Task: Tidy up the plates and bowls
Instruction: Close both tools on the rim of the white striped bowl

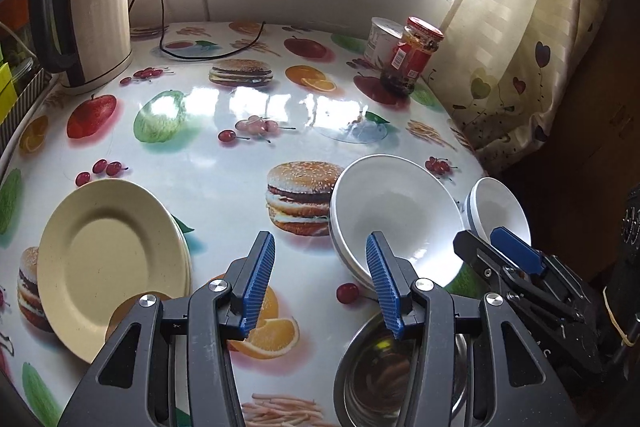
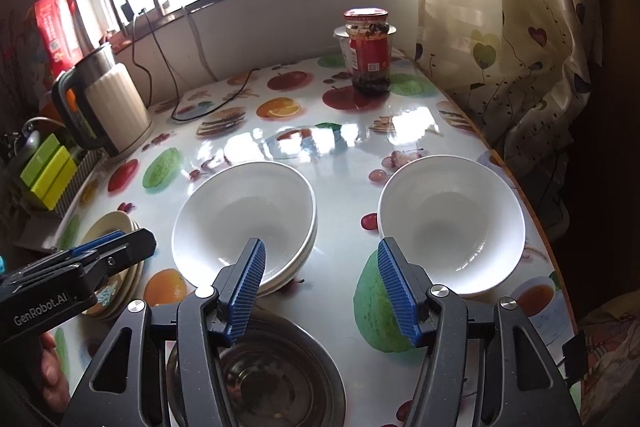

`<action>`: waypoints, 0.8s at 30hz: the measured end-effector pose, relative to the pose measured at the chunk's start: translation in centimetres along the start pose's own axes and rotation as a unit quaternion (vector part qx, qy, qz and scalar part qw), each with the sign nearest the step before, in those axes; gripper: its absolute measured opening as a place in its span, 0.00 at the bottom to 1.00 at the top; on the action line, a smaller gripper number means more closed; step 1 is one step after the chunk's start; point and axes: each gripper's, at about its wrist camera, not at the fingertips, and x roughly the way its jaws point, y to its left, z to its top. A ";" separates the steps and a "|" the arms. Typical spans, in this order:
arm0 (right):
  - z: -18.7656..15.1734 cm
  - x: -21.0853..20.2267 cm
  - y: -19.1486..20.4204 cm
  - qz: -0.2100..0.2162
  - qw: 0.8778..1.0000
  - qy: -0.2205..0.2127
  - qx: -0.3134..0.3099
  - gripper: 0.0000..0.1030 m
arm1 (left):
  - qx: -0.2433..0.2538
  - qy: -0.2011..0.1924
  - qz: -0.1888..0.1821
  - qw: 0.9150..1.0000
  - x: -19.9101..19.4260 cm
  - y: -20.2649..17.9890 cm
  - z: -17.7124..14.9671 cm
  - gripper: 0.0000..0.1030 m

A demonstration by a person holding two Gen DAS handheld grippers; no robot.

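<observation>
A stack of cream plates (image 1: pixel 112 267) (image 2: pixel 110 227) lies at the table's near left. Two nested white bowls (image 1: pixel 396 211) (image 2: pixel 244 219) sit near the middle, with a single white bowl (image 1: pixel 500 207) (image 2: pixel 452 219) to their right. A steel bowl (image 1: pixel 380 371) (image 2: pixel 264 379) sits closest to me, below both grippers. My left gripper (image 1: pixel 320 239) (image 2: pixel 128 241) hovers open between the plates and the nested bowls, holding nothing. My right gripper (image 2: pixel 320 243) (image 1: pixel 486 241) hovers open above the gap between the two white bowl places, with nothing in it.
An electric kettle (image 1: pixel 92 27) with its cable stands at the back left. A red-lidded jar (image 1: pixel 412 55) and a white tub (image 1: pixel 382 41) stand at the back right. A curtain (image 1: pixel 520 47) hangs past the table's right edge. Green boxes (image 2: pixel 48 171) sit off the left side.
</observation>
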 end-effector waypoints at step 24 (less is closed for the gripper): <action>1.2 4.2 0.1 0.010 0.999 0.030 -0.011 0.30 | 0.023 0.016 0.021 0.999 3.1 -0.8 1.0 0.28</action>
